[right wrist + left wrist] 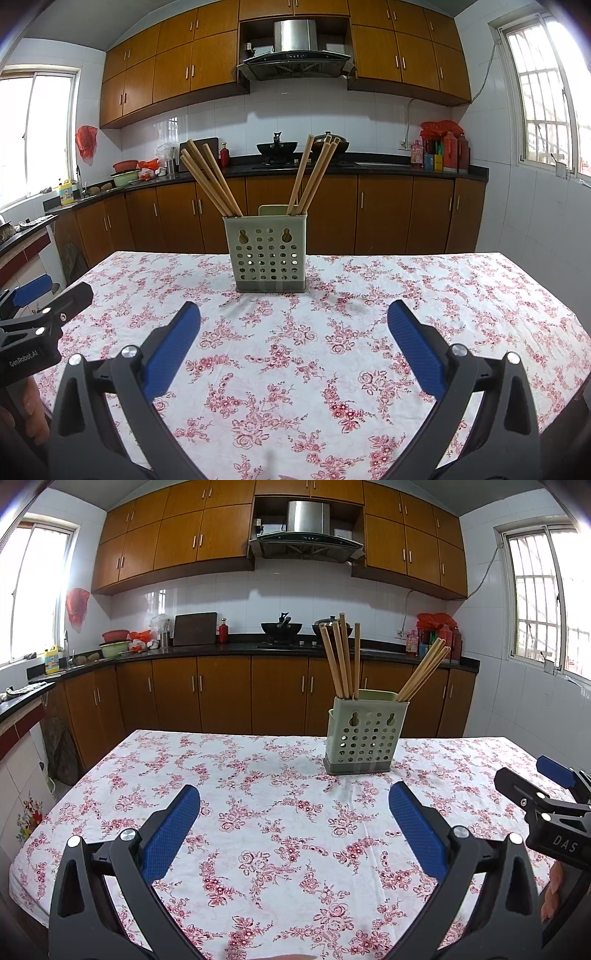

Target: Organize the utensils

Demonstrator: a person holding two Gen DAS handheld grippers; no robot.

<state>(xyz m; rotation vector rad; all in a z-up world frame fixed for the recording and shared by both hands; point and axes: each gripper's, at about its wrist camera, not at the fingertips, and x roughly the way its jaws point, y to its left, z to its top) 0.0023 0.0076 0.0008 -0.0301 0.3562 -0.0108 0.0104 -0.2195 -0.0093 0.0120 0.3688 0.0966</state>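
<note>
A pale green perforated utensil holder [365, 736] [270, 253] stands upright on the flowered tablecloth, toward the far side. Several wooden chopsticks [341, 657] [212, 181] lean in it as two bunches, one to the left and one [424, 674] [314, 173] to the right. My left gripper [294, 808] is open with nothing between its blue pads, a little short of the holder and to its left. My right gripper [294, 328] is open and empty too, facing the holder. Each gripper shows at the edge of the other's view.
The table [258, 849] [443, 295] with the floral cloth fills the foreground. Behind it runs a dark kitchen counter [240, 648] with a wok, bottles, a cutting board and bowls, wooden cabinets above and below. A hand [552, 890] holds the right gripper.
</note>
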